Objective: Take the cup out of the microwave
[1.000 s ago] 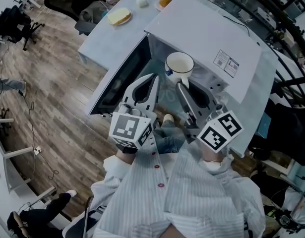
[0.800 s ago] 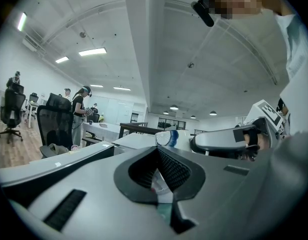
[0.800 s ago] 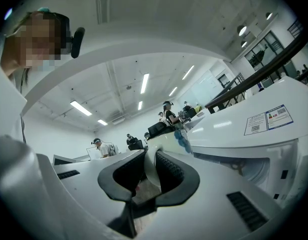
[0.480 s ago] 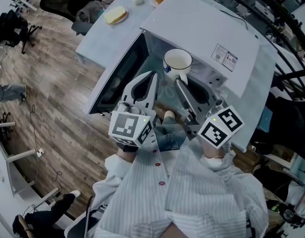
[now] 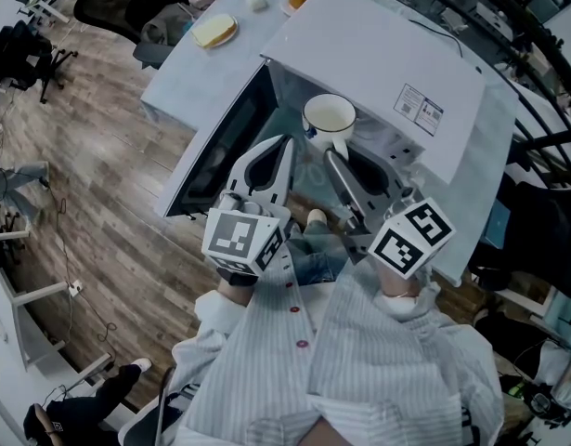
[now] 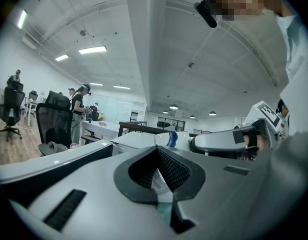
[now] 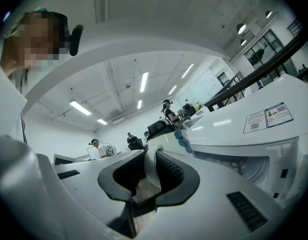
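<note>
Cup (image 5: 329,117) is held by its handle in the right gripper (image 5: 334,155) at the microwave (image 5: 378,54) mouth — withdrawal judged unfinished; left gripper (image 5: 289,144) closed, empty.

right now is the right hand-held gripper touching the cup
Touching. The right gripper view shows the handle of the cup pinched between the jaws of the right hand-held gripper.
</note>
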{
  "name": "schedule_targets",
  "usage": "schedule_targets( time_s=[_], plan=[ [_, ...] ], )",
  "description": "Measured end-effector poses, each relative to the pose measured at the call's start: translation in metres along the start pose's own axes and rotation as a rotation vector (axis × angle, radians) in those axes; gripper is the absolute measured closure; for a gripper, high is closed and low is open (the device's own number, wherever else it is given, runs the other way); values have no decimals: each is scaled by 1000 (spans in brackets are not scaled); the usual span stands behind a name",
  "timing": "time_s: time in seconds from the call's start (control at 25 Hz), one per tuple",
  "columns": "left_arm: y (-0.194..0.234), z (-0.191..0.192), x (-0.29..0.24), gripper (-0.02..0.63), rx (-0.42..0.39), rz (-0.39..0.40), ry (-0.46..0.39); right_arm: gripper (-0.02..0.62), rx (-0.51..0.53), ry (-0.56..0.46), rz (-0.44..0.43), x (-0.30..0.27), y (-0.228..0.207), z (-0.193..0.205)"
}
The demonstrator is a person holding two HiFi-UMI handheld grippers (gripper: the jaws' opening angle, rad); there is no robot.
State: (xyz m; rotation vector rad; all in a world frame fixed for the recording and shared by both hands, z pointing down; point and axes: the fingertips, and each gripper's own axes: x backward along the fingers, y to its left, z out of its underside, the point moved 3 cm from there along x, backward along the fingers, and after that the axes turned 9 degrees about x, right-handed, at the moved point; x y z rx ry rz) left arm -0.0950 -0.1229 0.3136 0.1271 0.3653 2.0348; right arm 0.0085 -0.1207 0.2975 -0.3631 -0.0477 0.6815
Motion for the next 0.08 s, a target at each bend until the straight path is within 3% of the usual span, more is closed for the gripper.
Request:
schedule_targets(
  time_s=[0.08],
  plan=[
    [1,0,1,597,5,-2,0,508,-2,2,0,0,1,1]
  ],
)
